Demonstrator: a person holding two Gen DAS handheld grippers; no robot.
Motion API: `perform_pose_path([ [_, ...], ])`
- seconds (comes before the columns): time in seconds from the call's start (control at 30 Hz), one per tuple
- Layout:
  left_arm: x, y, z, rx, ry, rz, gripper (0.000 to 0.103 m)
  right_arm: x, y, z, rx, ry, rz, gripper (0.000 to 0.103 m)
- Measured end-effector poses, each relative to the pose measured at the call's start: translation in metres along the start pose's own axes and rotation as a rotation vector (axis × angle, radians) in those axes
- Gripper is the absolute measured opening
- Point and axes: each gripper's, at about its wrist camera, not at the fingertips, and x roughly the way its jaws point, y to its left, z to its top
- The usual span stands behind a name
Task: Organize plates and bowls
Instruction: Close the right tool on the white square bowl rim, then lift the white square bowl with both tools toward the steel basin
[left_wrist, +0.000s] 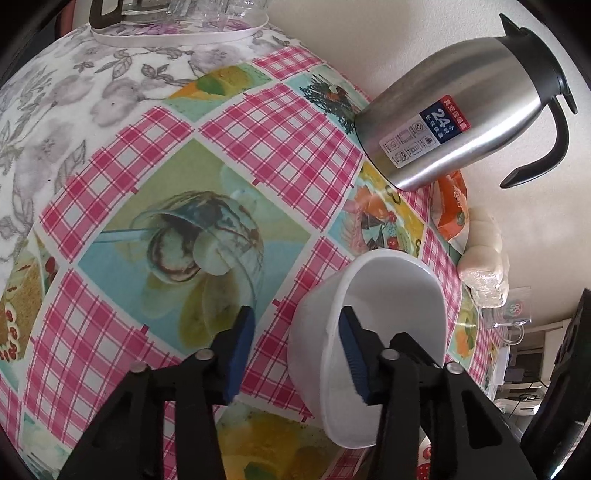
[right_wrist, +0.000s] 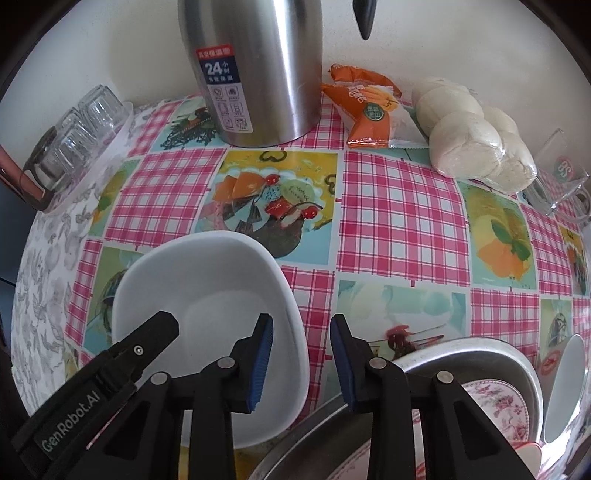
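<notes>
bowl: white bowl (left_wrist: 384, 332) sits on the counter (left_wrist: 258, 147), mouth up, in front of the steel thermos (left_wrist: 461, 110).
left gripper: left gripper (left_wrist: 297, 354) straddles the bowl's near-left rim; right blue pad (left_wrist: 352, 354) is inside the bowl, left pad (left_wrist: 242, 354) outside over the cloth. Jaws partly open, wall between them, no clamp visible.
right gripper: right gripper (right_wrist: 301, 363) straddles the same bowl's (right_wrist: 207, 314) right rim; left pad (right_wrist: 260, 363) over the bowl interior, right pad (right_wrist: 341, 363) outside it. Partly open, holding nothing I can confirm.
pose: both grippers angled steeply down at the counter, one on each side of the bowl; the left gripper's black body (right_wrist: 96, 387) shows at the bowl's far side in the right wrist view.
dish stack: metal basin (right_wrist: 480, 365) just right of the right gripper holds a floral plate (right_wrist: 495, 402); another white dish (right_wrist: 565, 387) stands on edge beyond it.
background: orange snack pack (right_wrist: 365, 110), bagged buns (right_wrist: 476, 133), glass mug (right_wrist: 561, 177), tray of upturned glasses (right_wrist: 74, 136) along the wall.
</notes>
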Motion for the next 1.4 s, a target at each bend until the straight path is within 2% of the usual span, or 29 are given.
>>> perform_pose_path([
  [0.13, 0.008, 0.002, -0.001, -0.011, 0.014, -0.004, 0.036, 0.003, 0.003, 0.003, -0.011, 0.0, -0.006, 0.036],
  [0.27, 0.01, 0.003, -0.002, -0.02, 0.012, -0.015, 0.027, 0.008, 0.006, 0.004, -0.02, 0.012, 0.001, 0.03],
  [0.37, 0.011, 0.006, -0.003, -0.038, 0.014, -0.062, 0.019, 0.011, 0.008, 0.004, -0.022, 0.013, 0.002, 0.028],
  [0.7, 0.009, 0.009, 0.0, -0.029, 0.027, -0.082, 0.019, 0.01, 0.01, 0.003, -0.021, 0.019, 0.026, 0.025],
  [0.9, -0.011, 0.011, 0.004, -0.021, -0.01, -0.087, 0.019, 0.001, 0.015, 0.002, -0.025, 0.004, 0.07, 0.025],
  [1.2, -0.057, -0.009, 0.005, 0.039, -0.093, -0.149, 0.019, -0.049, 0.014, 0.001, -0.016, -0.092, 0.115, 0.025],
  [1.4, -0.086, -0.036, -0.006, 0.112, -0.134, -0.19, 0.019, -0.094, -0.005, -0.009, 0.016, -0.162, 0.148, 0.025],
])
